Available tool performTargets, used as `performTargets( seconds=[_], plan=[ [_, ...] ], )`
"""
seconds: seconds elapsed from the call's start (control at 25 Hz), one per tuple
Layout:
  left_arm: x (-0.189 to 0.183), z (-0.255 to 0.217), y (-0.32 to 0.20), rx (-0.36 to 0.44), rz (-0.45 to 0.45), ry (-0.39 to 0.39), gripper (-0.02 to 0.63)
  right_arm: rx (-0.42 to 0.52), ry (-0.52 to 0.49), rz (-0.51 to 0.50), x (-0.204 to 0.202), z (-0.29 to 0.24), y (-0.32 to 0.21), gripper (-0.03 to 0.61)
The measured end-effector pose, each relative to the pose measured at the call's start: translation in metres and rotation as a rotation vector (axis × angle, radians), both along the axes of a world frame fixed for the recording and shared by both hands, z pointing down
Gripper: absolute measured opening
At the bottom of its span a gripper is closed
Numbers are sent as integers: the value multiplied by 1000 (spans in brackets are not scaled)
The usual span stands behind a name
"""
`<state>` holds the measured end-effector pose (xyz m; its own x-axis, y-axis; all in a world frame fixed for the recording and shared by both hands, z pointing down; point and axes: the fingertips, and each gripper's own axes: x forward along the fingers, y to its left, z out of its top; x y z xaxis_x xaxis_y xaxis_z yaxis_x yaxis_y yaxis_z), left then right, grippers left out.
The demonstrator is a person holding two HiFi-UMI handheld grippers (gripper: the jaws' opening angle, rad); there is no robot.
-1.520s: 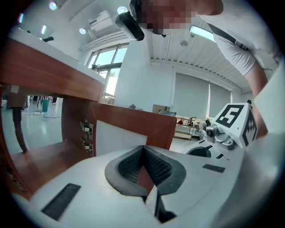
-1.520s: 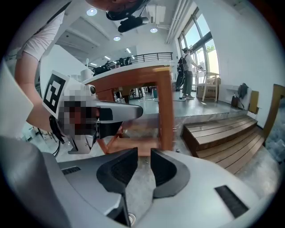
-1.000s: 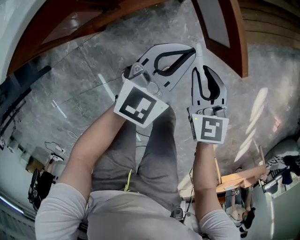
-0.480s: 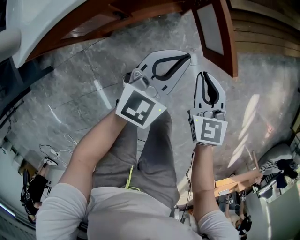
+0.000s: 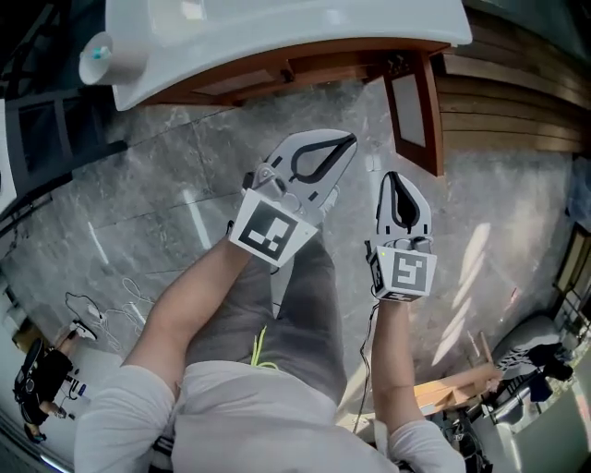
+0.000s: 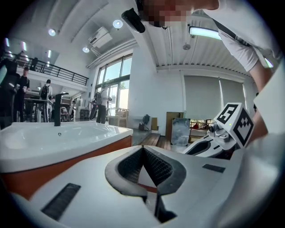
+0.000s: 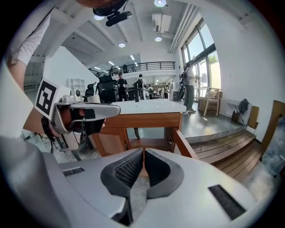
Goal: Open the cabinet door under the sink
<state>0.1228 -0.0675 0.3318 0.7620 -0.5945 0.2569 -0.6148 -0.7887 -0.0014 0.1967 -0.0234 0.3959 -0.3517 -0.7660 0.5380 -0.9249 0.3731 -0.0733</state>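
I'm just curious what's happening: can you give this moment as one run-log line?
cabinet door: open | left gripper: shut, empty | right gripper: shut, empty | neither touching door

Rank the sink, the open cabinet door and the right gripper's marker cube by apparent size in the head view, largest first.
1. sink
2. cabinet door, standing open
3. marker cube on the right gripper
The cube is nearest the camera, so this ranks apparent size only.

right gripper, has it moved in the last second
Yes, slightly back toward the person: the right gripper was alongside the open cabinet door, now just clear of its outer end.
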Motion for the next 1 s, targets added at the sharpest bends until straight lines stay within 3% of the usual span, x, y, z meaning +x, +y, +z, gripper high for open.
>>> performTargets(
  seconds=[0.2,0.44,0.72,1.0],
  plan=[
    [-30,-56,3,43,-53,-4,6,21,-49,-4,-19,-54,6,40],
    [-54,-130,14,96,-102,1,6,58,-114,30,-12,-122,7,37],
    [-86,-197,28,56,-209,108,6,108,-92,26,-9,-182,4,37],
    [-114,-267,42,109,-264,110,6,141,-104,18,-12,-240,12,35]
  ],
)
